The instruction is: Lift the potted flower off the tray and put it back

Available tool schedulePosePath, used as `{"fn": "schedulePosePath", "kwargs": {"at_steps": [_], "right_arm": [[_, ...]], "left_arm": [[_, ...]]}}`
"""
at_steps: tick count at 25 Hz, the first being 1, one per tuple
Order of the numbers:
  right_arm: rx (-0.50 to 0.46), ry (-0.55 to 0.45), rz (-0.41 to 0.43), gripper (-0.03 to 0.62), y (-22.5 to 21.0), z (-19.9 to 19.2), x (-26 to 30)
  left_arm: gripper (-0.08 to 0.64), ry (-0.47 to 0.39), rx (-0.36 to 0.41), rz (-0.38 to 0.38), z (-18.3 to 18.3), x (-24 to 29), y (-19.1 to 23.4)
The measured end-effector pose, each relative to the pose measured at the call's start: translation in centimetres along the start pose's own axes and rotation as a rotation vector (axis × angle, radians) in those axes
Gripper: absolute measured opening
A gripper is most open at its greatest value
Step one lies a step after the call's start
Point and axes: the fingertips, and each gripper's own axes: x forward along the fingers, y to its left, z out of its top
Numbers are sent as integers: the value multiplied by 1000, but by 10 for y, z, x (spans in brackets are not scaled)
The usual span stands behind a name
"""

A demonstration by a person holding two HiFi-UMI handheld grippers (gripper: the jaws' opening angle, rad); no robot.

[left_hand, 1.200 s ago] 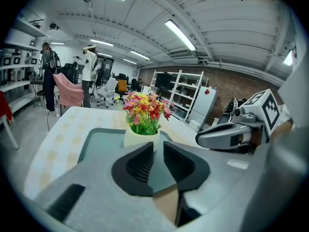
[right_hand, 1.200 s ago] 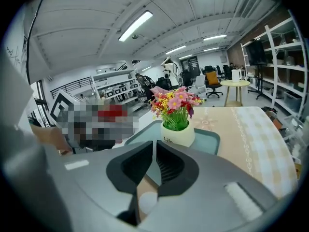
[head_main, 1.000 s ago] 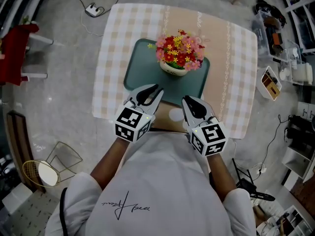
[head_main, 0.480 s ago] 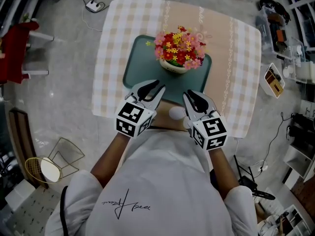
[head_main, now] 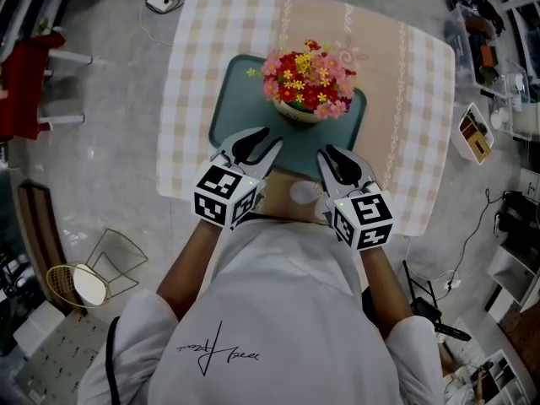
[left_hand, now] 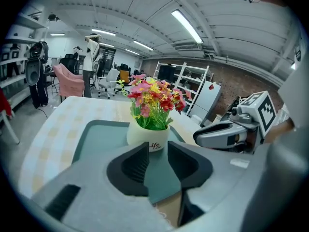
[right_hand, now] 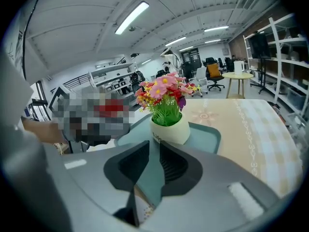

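The cream pot of red, pink and yellow flowers (head_main: 305,91) stood on the teal-green tray (head_main: 229,116). On the left gripper (head_main: 256,145) and right gripper (head_main: 342,164), the fingers had just been opening and stood narrowly apart, empty. Gaps so slim could have nudged and toppled the pot.

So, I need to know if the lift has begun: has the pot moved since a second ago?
No. The pot stands on the same spot, roughly in the middle of the tray.
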Motion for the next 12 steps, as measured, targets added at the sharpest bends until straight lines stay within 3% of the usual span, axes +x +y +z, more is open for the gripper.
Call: {"fn": "schedulePosePath", "kwargs": {"at_steps": [12], "right_arm": [[-14,39,22,103,-13,-1,18]], "left_arm": [[152,25,29,29,3,18,17]]}}
